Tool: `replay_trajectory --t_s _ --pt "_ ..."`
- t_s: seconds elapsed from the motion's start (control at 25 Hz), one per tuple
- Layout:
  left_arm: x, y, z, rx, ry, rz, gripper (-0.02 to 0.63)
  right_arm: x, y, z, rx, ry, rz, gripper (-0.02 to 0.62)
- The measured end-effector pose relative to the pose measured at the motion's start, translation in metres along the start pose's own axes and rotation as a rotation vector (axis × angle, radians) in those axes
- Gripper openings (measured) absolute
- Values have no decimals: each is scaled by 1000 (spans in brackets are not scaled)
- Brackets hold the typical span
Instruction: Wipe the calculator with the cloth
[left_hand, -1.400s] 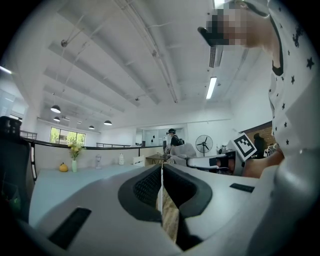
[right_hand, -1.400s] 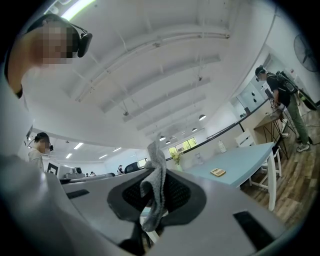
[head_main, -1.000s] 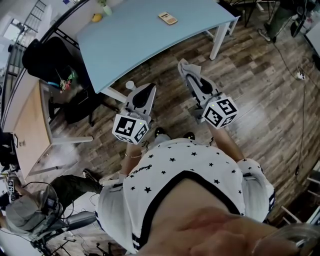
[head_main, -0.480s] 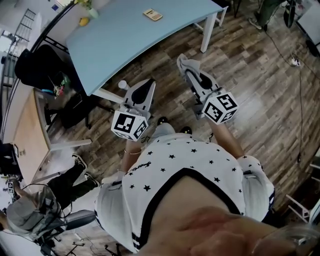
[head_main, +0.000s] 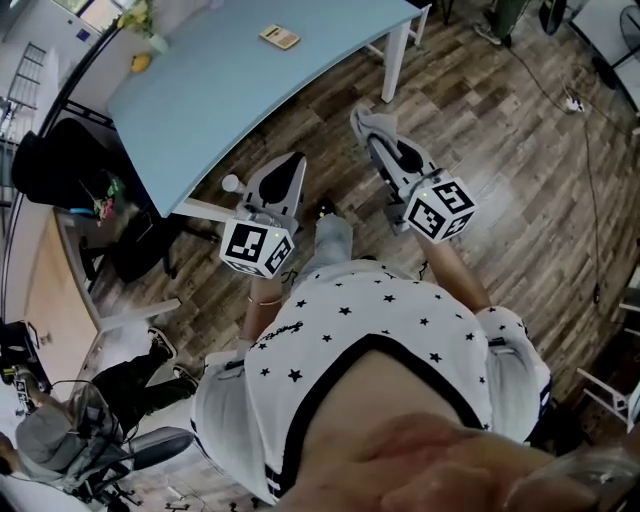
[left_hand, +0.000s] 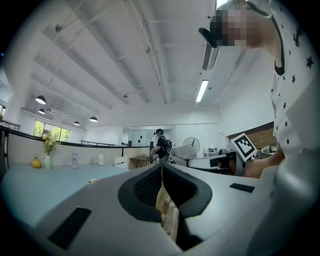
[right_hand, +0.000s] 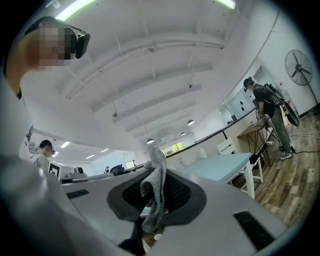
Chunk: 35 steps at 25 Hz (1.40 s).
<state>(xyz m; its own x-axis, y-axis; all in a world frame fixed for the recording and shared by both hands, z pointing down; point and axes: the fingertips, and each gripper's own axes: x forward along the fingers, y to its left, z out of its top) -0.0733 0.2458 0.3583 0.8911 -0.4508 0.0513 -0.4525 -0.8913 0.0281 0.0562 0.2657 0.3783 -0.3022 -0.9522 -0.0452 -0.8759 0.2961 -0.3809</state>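
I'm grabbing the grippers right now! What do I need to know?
Right gripper: shut on the cloth, which sticks up out of the jaws.
Left gripper: shut, holding nothing.
Calculator: lying on the blue table, well ahead of both grippers, with nothing touching it.
Done: the cloth is picked up.
Left: step up to the table and wipe the calculator with the cloth; the left gripper could probably steady it.

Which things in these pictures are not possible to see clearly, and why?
- Head view: the calculator is too small; its keys and any dirt cannot be read.
- Right gripper view: the cloth is partly hidden between the shut jaws of the right gripper.
- Head view: the table is cut off by the top edge.
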Motion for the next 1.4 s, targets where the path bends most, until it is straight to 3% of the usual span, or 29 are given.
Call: replay_trajectory --t_s 0.76,1.4 --pt "94 93 2 -25 5 -53 35 96 -68 16 1 16 -63 46" --pt "124 182 0 -40 17 -54 35 185 -89 21 -21 51 -82 46"
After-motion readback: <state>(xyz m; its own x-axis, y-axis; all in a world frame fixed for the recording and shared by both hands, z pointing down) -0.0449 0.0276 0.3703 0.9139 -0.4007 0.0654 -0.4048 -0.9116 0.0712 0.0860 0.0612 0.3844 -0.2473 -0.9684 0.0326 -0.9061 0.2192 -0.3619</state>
